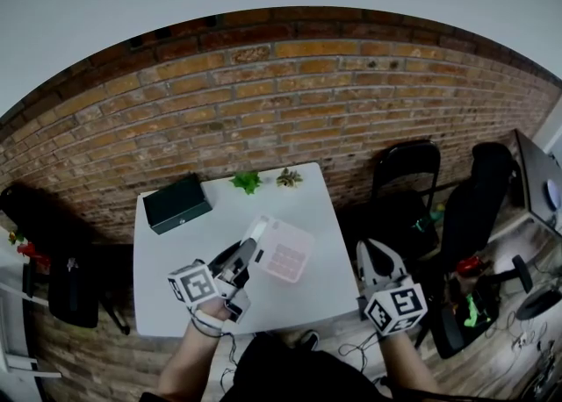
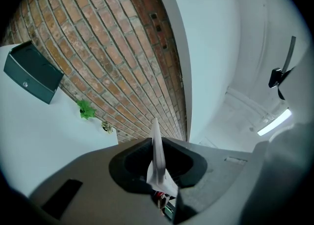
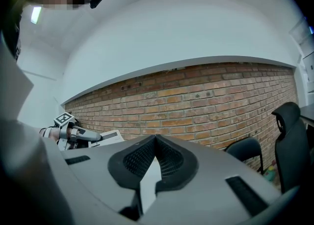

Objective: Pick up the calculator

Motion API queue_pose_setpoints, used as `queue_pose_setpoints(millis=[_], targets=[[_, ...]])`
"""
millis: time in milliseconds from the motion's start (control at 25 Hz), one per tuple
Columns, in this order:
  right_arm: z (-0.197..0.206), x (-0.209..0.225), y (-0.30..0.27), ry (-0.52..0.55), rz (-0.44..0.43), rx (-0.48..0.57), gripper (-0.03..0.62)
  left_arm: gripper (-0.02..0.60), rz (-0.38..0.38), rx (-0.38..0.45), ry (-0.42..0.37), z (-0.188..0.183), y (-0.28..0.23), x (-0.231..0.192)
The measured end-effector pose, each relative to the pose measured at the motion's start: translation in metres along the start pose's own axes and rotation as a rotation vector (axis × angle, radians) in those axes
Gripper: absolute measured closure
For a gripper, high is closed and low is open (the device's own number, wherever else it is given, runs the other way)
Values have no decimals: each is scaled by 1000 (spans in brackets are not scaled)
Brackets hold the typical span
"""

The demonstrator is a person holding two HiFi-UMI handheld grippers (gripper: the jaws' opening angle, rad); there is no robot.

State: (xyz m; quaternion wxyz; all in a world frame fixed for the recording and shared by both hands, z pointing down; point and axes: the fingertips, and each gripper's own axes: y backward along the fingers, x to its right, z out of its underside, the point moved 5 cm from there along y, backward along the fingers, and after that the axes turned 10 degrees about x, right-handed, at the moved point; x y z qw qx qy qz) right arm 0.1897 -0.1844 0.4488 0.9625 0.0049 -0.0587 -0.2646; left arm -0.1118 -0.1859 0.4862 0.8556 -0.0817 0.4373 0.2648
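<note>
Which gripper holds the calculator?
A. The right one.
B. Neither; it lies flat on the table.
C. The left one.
C: the left gripper is shut on an edge of the calculator, while the right gripper has its jaws together with nothing between them.

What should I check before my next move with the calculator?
1. Left gripper shut on the calculator: ok, it sits edge-on between the jaws.
2. Grip depth: not ok, only one edge is held and most of it sticks out.
3. Right gripper spare: ok, jaws together, nothing between, off the table's right edge.
4. Path clear: ok, the dark green box, green plant and second plant stand apart at the back.
5. Grip firmness: cannot tell.
</note>
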Motion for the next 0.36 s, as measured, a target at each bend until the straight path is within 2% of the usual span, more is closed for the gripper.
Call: queue_pose_setpoints(millis=[360], targets=[[0, -12, -25, -2, 0, 5, 594, 529, 11, -8, -2, -25, -7, -18]])
